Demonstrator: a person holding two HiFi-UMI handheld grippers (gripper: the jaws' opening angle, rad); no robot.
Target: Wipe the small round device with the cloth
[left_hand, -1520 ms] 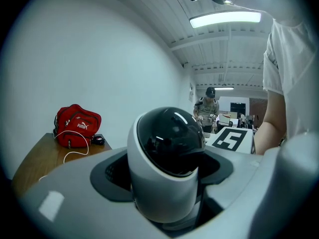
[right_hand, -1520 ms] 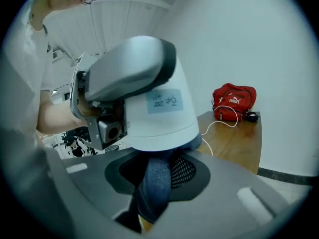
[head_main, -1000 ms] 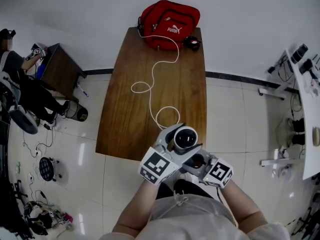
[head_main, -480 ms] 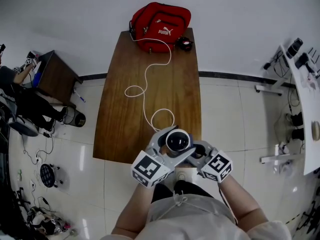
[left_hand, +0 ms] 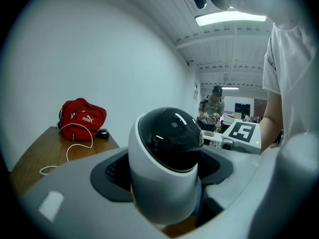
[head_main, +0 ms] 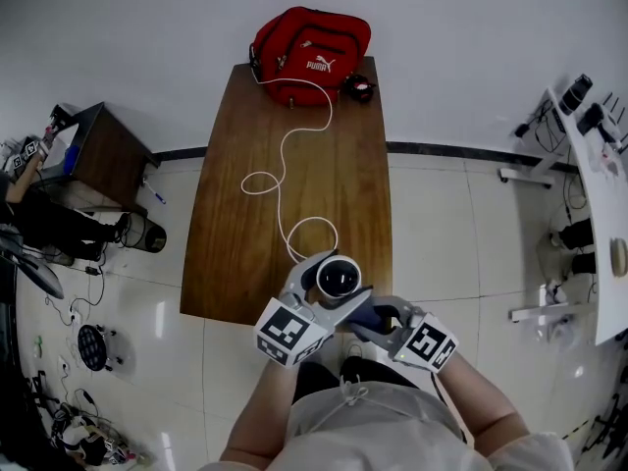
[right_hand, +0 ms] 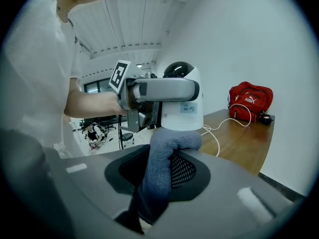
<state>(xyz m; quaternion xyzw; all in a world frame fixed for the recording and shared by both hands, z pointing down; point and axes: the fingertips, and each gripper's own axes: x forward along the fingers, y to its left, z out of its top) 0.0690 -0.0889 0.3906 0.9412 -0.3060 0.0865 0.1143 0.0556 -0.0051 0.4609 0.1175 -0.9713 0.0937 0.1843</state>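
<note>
Device held up at the table's (head_main: 245, 243) near end
The left gripper (head_main: 329, 285) clamps the small round device (head_main: 337, 277); the right gripper (head_main: 383, 314) pinches the cloth (right_hand: 167, 153) against its base. A hard rub could push the smooth shell loose and drop it, and the white cable (head_main: 287, 165) might snag. One device, one cloth, two grippers, one cable, one red bag (head_main: 309, 52) at the far end.

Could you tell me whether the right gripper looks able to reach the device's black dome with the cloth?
Probably yes: the black dome stands bare above the jaws of the left gripper, and the cloth touches the device underneath.
</note>
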